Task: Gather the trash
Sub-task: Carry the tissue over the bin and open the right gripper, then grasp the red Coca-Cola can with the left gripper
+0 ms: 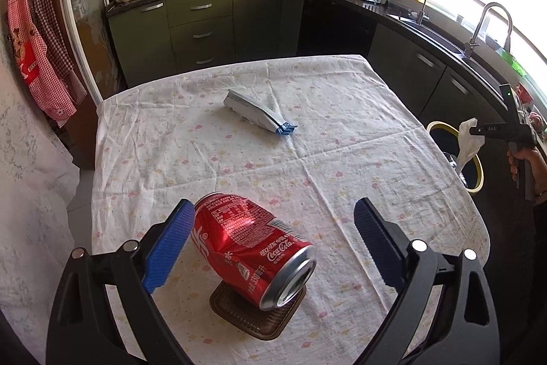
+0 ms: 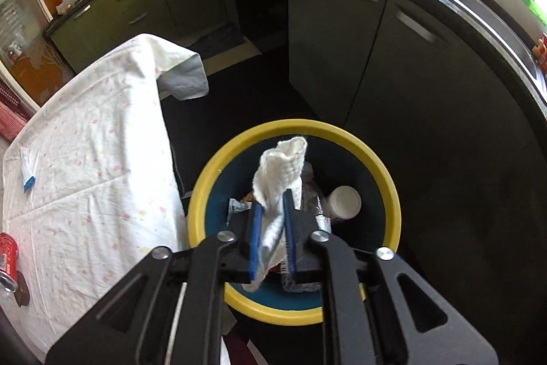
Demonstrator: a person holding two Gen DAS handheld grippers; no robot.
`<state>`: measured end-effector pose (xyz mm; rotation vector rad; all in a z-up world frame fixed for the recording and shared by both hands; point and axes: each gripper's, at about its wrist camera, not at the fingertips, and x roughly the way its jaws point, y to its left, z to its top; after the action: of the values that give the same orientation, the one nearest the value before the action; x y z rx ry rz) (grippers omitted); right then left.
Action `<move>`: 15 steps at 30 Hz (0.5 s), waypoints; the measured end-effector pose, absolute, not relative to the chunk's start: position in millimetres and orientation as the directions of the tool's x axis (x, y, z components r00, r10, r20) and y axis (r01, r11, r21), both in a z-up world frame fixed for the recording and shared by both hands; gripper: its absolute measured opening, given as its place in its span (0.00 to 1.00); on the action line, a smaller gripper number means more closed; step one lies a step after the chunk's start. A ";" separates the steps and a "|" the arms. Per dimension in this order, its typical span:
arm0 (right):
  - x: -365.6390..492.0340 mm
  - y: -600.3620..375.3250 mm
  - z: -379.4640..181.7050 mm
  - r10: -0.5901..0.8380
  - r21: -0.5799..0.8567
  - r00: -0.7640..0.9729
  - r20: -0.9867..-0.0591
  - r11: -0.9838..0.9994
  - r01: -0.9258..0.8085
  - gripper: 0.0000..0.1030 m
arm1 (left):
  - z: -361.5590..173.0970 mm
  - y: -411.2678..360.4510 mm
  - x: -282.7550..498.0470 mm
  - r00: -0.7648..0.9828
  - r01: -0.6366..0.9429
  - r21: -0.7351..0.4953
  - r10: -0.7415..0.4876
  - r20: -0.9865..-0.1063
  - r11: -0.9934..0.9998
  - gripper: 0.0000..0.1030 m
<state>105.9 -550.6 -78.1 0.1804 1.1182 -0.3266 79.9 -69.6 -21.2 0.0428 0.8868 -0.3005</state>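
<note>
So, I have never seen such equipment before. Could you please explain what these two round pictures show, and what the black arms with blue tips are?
They are not robot arms. A person holds a two-finger gripper in each hand, and a fisheye camera on each one looks forward along its fingers.

The left view shows the left gripper, open around a dented red cola can lying on a dark coaster on the tablecloth. A silver snack wrapper lies further away.

The right view shows the right gripper, shut on a white paper tissue above a yellow-rimmed bin that already holds some trash.

Red can (image 1: 253, 248), white tissue (image 2: 280, 180), yellow-rimmed bin (image 2: 342, 132), floral-speckled tablecloth (image 1: 342, 132).
</note>
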 end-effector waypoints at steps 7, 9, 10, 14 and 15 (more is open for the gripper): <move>81.9 -528.1 -60.5 -0.128 0.016 0.482 -0.867 0.959 0.284 0.63 | -22.9 -72.3 85.6 0.578 0.263 -0.103 -0.242 -0.779 0.959 0.92; 77.1 -505.7 -49.6 -0.109 0.004 0.519 -0.848 0.978 0.211 0.74 | -26.4 -72.0 88.3 0.567 0.250 -0.110 -0.238 -0.789 0.962 0.93; 76.1 -494.7 -45.9 -0.090 0.003 0.531 -0.843 0.985 0.171 0.77 | -28.9 -71.1 89.7 0.559 0.244 -0.111 -0.233 -0.796 0.963 0.93; 79.5 -455.5 -41.7 -0.007 0.016 0.542 -0.840 0.999 0.037 0.78 | -43.5 -64.0 95.3 0.500 0.212 -0.141 -0.231 -0.835 0.967 0.93; 80.6 -446.8 -42.8 0.001 0.010 0.545 -0.839 1.000 0.014 0.78 | -48.2 -60.2 97.2 0.478 0.198 -0.157 -0.235 -0.846 0.968 0.93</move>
<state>80.6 -446.8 -42.8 0.0165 0.9950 -0.0075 97.2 -60.2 -48.2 -0.0393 1.0393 -0.2641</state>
